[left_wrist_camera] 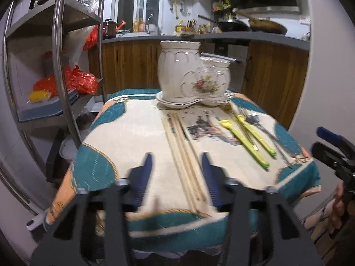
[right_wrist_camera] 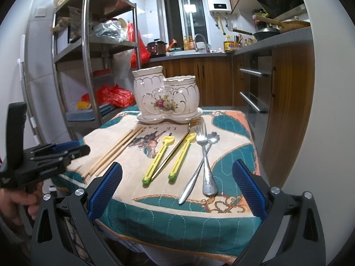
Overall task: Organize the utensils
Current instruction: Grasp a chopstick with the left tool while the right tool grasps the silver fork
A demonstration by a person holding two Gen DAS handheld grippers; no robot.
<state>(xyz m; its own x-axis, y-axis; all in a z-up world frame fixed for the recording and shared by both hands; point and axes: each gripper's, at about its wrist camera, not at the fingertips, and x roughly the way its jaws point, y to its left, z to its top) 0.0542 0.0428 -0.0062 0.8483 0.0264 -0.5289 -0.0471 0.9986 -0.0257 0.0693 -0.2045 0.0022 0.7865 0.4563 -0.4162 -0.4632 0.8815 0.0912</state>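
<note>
A bundle of wooden chopsticks (left_wrist_camera: 184, 150) (right_wrist_camera: 115, 150) lies on the patterned tablecloth (left_wrist_camera: 133, 133), running toward me. My left gripper (left_wrist_camera: 177, 175) hovers over their near ends with its blue pads partly apart. The sticks pass between the pads with a gap on each side. From the right wrist view the left gripper (right_wrist_camera: 82, 147) comes in from the left edge. Two yellow-green tongs (right_wrist_camera: 158, 157), a fork (right_wrist_camera: 205, 155) and a flower-headed spoon (right_wrist_camera: 199, 166) lie before my right gripper (right_wrist_camera: 179, 184), which stands wide open and empty. A white floral ceramic holder (right_wrist_camera: 166, 95) (left_wrist_camera: 190, 75) stands at the far edge.
A steel shelf rack (right_wrist_camera: 88, 66) with red bags stands left of the table. Wooden kitchen cabinets (right_wrist_camera: 210, 77) and a counter with woks run behind, and an oven front (right_wrist_camera: 255, 88) is at the right. A hand (right_wrist_camera: 20, 199) grips the left tool. A thin gold utensil (right_wrist_camera: 170, 155) lies between the tongs.
</note>
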